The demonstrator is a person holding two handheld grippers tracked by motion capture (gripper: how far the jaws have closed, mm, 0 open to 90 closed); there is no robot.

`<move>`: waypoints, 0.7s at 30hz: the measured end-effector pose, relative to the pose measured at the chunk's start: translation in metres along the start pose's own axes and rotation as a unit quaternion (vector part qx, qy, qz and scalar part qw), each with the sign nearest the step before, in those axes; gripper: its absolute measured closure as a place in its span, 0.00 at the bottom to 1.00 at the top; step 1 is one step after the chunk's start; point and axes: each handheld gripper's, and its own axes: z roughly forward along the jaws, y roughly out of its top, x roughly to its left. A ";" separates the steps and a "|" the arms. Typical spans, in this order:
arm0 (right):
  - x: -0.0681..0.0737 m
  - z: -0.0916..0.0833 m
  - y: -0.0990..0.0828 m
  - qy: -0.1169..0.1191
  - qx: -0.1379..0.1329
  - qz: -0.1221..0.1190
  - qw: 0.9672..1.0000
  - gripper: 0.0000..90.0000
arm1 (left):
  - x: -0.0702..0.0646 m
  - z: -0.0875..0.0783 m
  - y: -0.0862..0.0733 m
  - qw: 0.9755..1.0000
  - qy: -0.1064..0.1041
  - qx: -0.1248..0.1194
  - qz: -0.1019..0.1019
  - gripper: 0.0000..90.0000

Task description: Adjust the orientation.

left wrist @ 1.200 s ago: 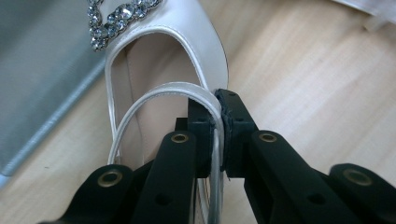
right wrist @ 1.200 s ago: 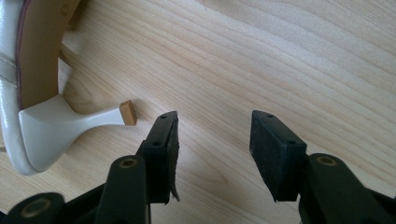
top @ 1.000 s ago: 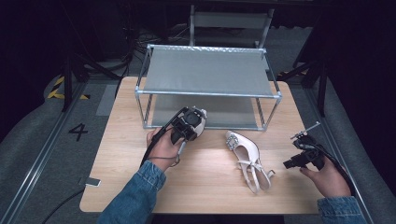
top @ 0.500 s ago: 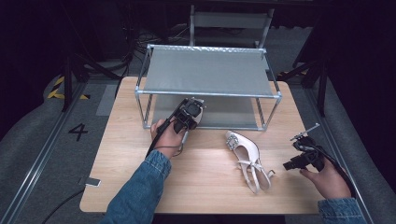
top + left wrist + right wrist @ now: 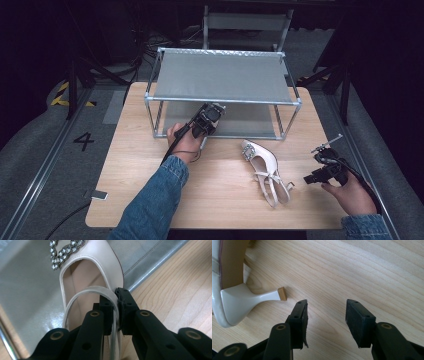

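A pale pink heeled shoe [image 5: 92,270] with a rhinestone buckle hangs toe-first over the grey lower shelf [image 5: 25,290] of the rack. My left gripper [image 5: 115,310] pinches its white strap [image 5: 85,292]; the jaws have just been opening a little with the strap still between the pads. In the high view the left gripper [image 5: 212,114] sits at the rack's front edge. The matching shoe [image 5: 267,170] lies on its side on the table. My right gripper [image 5: 312,177] stands open to its right, nothing between its fingers. That shoe's heel [image 5: 234,297] is just left of the right gripper [image 5: 327,315].
The metal two-tier rack [image 5: 225,75] stands at the back of the wooden table [image 5: 140,190], its grey top shelf bare. A chair stands behind the rack. Cables trail over the dark floor at the left.
My left hand has carried the shoe forward from the table's middle to the front of the rack's lower shelf. The right hand and the lying shoe have kept still.
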 end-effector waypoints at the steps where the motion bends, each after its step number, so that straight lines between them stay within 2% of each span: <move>1: 0.000 0.000 0.000 -0.001 -0.001 0.000 1.000 0.59 | 0.001 0.002 0.000 1.000 -0.001 0.001 0.000 0.90; 2: 0.000 0.000 -0.001 0.000 -0.001 0.002 1.000 0.59 | 0.003 0.002 0.000 1.000 -0.005 -0.005 0.007 0.88; 4: 0.000 0.000 -0.001 0.000 0.001 0.003 1.000 0.59 | 0.001 0.002 0.000 1.000 -0.004 -0.012 0.005 0.85; 5: 0.000 0.000 -0.002 -0.001 0.001 0.003 1.000 0.58 | -0.002 0.001 0.000 1.000 0.000 -0.017 -0.001 0.81; 6: 0.000 0.000 -0.002 -0.001 0.000 0.001 1.000 0.58 | -0.003 0.000 0.000 1.000 -0.003 -0.022 0.002 0.74; 7: 0.000 0.000 -0.002 -0.001 0.001 0.003 1.000 0.58 | -0.004 -0.001 0.000 1.000 -0.016 -0.027 -0.002 0.67; 8: 0.000 0.001 -0.002 -0.001 0.002 0.001 1.000 0.58 | -0.007 -0.002 -0.001 0.999 -0.026 -0.029 -0.029 0.62; 9: 0.001 0.001 -0.002 -0.001 0.002 0.001 1.000 0.58 | -0.011 -0.004 -0.002 0.998 -0.026 -0.032 -0.048 0.60; 10: 0.001 0.001 -0.001 -0.001 0.002 0.001 1.000 0.58 | -0.015 -0.005 -0.004 0.997 -0.019 -0.039 -0.058 0.58; 11: 0.002 0.001 -0.001 0.000 0.001 0.000 1.000 0.58 | -0.015 -0.005 -0.004 0.997 -0.019 -0.039 -0.058 0.57; 12: 0.002 0.002 -0.001 0.000 0.002 0.000 1.000 0.58 | -0.014 -0.010 -0.005 0.998 -0.020 -0.041 -0.039 0.56; 13: 0.002 0.002 -0.001 0.000 0.003 -0.001 1.000 0.58 | -0.013 -0.012 -0.007 0.998 -0.025 -0.042 -0.032 0.54; 14: 0.003 0.002 0.000 -0.001 0.004 0.000 1.000 0.58 | -0.015 -0.013 -0.008 0.998 -0.026 -0.047 -0.040 0.54; 17: 0.004 0.003 0.002 -0.001 0.004 -0.001 1.000 0.58 | -0.018 -0.023 -0.017 0.996 -0.021 -0.075 -0.034 0.54; 21: 0.006 0.005 0.004 0.003 0.008 -0.005 1.000 0.58 | -0.017 -0.037 -0.026 0.993 -0.032 -0.105 -0.036 0.52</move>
